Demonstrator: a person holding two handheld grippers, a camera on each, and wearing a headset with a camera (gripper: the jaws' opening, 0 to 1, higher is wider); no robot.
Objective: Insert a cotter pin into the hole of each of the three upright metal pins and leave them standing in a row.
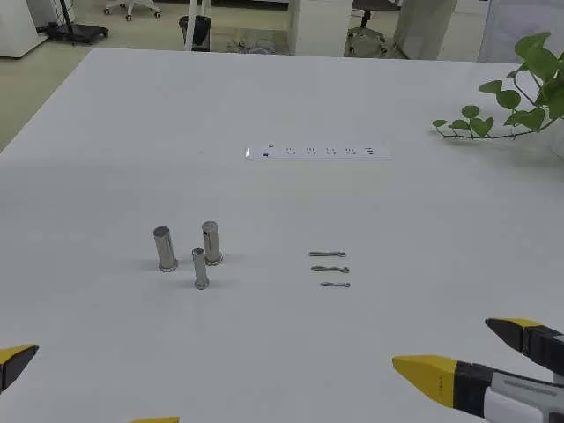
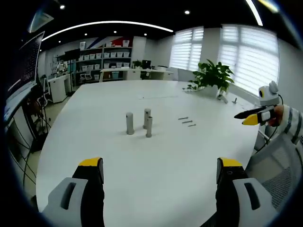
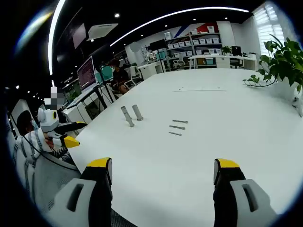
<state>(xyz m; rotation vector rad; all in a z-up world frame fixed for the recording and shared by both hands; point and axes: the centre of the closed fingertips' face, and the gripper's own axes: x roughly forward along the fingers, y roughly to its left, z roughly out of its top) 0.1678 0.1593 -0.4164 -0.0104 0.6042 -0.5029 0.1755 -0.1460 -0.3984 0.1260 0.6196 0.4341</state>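
The white bench [image 1: 282, 106] carries everything. A leafy plant [image 1: 520, 88] trails in at 2 o'clock in the head view, and a white power strip [image 1: 317, 152] lies flat just past centre, toward 12 o'clock.

The right claw [image 1: 441, 342] hangs over the near edge at 5 o'clock, its jaws spread wide with nothing between them. The left claw [image 2: 159, 163] is just as wide and just as empty, and sits at 7 o'clock in the head view. Both are well apart from the parts.

The three metal pins [image 1: 200, 268] stand upright at about 8 o'clock from the head view's centre. They form a tight triangle, not a row. The shortest is nearest the person, one taller pin stands at 10 o'clock of it and the other at 1 o'clock. Their cross-holes are too small to make out.

The three cotter pins [image 1: 330, 269] lie flat at 3 o'clock of that cluster, stacked parallel and near one another but not touching.

I judge the metal pins to be solid, stiff and smooth, so they are likely slippery, and easy to topple on their small bases. Each probably wants one claw clamped across its mid-shaft, clear of the hole. The cotter pins look like thin, light, springy wire lying close to the bench, so they will be awkward to lift. The best hold is probably at the looped head, leaving the legs free to enter the hole. Which end is the loop I cannot tell.
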